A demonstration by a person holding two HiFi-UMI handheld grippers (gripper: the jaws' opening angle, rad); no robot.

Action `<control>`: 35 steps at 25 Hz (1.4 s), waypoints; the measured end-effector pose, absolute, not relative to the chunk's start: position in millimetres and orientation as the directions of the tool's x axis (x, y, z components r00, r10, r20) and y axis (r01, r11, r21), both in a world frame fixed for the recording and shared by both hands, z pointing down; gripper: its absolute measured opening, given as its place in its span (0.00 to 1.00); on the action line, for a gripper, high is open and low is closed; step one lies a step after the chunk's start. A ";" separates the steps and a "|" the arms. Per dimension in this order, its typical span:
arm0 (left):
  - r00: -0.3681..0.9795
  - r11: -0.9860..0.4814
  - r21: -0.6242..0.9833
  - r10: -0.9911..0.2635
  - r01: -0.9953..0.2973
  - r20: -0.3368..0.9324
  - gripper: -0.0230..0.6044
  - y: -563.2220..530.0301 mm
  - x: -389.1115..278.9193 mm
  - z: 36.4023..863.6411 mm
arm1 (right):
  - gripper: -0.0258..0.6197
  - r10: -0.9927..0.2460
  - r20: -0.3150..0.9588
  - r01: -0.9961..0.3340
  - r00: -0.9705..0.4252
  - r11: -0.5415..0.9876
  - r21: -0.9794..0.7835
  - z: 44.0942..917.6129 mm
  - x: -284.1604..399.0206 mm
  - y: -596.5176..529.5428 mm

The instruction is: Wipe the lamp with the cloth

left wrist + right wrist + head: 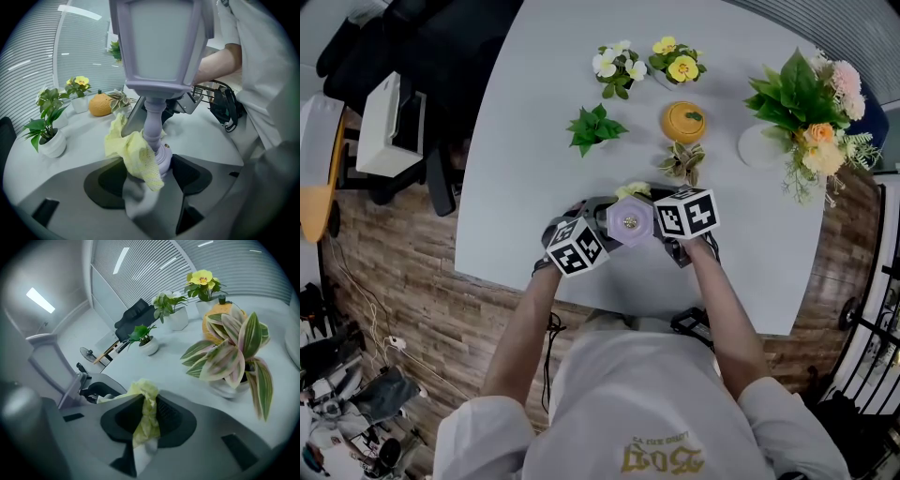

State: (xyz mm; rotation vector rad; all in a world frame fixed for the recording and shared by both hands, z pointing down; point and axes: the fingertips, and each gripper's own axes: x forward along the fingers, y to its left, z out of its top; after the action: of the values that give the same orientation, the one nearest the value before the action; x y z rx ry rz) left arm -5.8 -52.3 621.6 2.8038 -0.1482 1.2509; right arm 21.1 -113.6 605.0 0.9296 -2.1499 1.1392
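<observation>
At the table's (534, 112) near edge the left gripper (154, 165) clamps the lilac lamp (159, 51) low on its slim stem, judged stiff, top-heavy and slippery, best held there; the right gripper (146, 423) pinches the soft, limp yellow cloth (148, 397).

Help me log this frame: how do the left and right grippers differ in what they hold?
The left gripper has its jaws clamped on the lower stem of the purple lamp; the right gripper has its jaws pinched on the yellow cloth. The left's load is rigid and upright; the right's is crumpled and limp. Shared: both are shut on something, and they meet at the lamp, where the cloth lies against the stem.
</observation>
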 end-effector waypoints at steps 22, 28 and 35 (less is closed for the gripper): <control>0.663 -0.993 0.026 -0.059 -0.117 0.746 0.52 -52.8 -6.1 622.0 | 0.17 -0.287 0.739 -0.780 -0.609 0.385 -0.493 606.7 42.5 -90.0; 0.662 -0.993 0.026 -0.058 -0.116 0.747 0.52 -53.2 -6.2 622.3 | 0.17 -0.261 0.743 -0.771 -0.617 0.392 -0.502 606.8 45.3 -77.1; 0.663 -0.993 0.028 -0.057 -0.116 0.746 0.52 -53.0 -5.3 623.2 | 0.17 -0.214 0.764 -0.763 -0.609 0.422 -0.490 607.8 45.1 -58.7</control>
State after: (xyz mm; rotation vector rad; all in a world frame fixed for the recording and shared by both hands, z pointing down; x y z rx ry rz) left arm -5.3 -53.0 623.2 2.7981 -0.1458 1.2520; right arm 45.1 -58.7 607.8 0.8223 -2.0641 1.1551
